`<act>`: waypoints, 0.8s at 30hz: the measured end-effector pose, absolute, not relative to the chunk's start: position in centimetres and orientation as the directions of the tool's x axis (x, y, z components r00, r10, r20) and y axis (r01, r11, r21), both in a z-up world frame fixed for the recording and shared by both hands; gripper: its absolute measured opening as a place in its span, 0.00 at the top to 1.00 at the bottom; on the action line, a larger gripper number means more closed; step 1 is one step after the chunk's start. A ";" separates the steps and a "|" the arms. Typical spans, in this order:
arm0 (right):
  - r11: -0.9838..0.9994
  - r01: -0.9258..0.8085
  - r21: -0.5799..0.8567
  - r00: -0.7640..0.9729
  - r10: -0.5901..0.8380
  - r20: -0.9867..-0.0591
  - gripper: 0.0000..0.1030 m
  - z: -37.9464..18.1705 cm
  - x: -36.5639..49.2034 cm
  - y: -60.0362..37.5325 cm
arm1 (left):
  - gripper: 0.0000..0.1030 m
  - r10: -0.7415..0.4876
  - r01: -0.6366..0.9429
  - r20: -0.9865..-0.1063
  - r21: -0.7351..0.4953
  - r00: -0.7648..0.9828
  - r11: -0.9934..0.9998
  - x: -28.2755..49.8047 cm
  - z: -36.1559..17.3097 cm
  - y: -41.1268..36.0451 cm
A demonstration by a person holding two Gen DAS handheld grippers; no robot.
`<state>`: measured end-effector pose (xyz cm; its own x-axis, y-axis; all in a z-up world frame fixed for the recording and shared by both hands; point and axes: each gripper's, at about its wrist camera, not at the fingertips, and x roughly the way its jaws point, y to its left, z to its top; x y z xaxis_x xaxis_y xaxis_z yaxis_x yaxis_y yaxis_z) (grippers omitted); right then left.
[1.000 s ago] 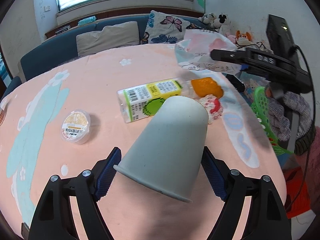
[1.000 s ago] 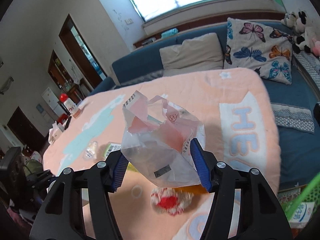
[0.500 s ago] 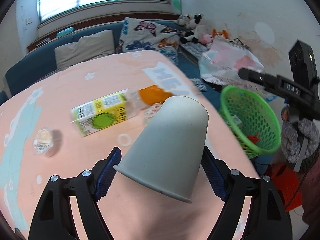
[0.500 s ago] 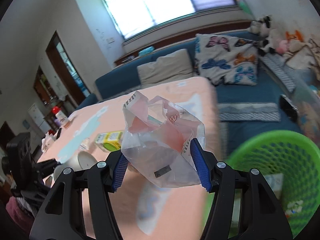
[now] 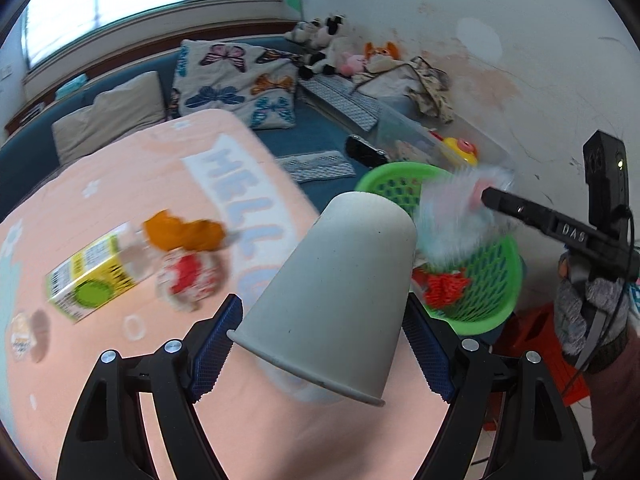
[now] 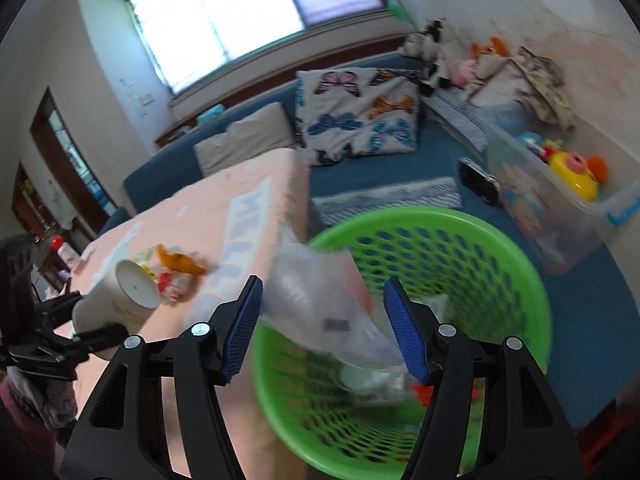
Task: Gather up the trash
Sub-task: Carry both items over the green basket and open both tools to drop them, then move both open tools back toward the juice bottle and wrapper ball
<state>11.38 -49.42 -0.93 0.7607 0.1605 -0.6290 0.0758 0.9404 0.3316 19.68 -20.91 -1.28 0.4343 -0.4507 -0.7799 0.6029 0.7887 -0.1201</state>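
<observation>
Right gripper (image 6: 322,328) opening, crumpled clear plastic bag (image 6: 320,308) dropping over round green mesh basket (image 6: 520,264); it could snag the rim. Left gripper (image 5: 322,344) clamps grey paper cup (image 5: 340,288).

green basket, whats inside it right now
In the green basket, a red-orange crumpled item and some whitish trash lie at the bottom. The clear plastic bag, between the right gripper's opening jaws, covers the rest.

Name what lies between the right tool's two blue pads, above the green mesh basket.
A crumpled clear plastic bag, blurred, sits between the opening right tool pads over the green mesh basket; the right wrist view shows this.
</observation>
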 end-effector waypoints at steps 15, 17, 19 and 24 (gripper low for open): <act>0.919 0.134 0.370 0.792 0.125 -0.598 0.25 -0.9 6.3 -53.4 | 0.23 -0.453 0.658 -0.817 -0.125 0.356 0.742 20.4 -3.5 -30.6; 0.918 0.133 0.373 0.796 0.125 -0.592 0.25 -0.8 5.6 -53.5 | 0.22 -0.448 0.659 -0.824 -0.125 0.347 0.742 20.5 -3.9 -31.4; 0.915 0.131 0.381 0.798 0.130 -0.588 0.24 -0.8 5.3 -53.6 | 0.21 -0.451 0.665 -0.826 -0.129 0.339 0.736 20.4 -4.2 -31.8; 0.915 0.127 0.382 0.799 0.134 -0.587 0.24 -0.6 5.0 -53.4 | 0.14 -0.458 0.669 -0.820 -0.129 0.343 0.732 20.0 -4.1 -31.5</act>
<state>4.99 -53.38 -0.56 0.7985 0.1343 -0.5868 0.1270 0.9153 0.3823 19.96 -31.46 -4.08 0.3426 -0.4578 -0.8204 0.6690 0.7320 -0.1291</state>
